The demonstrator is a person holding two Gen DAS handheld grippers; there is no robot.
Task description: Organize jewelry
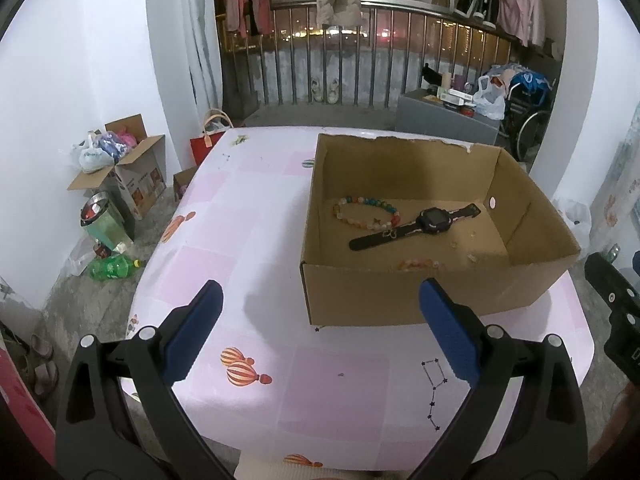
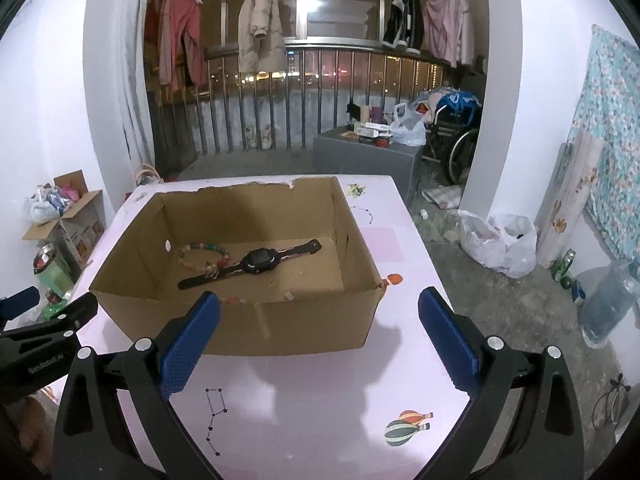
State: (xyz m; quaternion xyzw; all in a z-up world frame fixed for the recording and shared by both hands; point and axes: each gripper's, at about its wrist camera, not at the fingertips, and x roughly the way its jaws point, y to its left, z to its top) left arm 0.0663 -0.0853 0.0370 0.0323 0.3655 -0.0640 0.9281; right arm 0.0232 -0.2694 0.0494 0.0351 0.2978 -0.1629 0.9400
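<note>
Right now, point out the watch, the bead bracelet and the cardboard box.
watch (image 1: 430,218): left wrist view, on its dark face.
bead bracelet (image 1: 366,213): left wrist view, on a bead of the loop's far side.
cardboard box (image 2: 256,326): right wrist view, on the near outer wall.

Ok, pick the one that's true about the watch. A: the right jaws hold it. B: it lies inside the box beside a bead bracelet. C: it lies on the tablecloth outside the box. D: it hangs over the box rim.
B: the watch lies flat on the floor of the box, next to the bead bracelet; both grippers are open and empty in front of the box.
</note>
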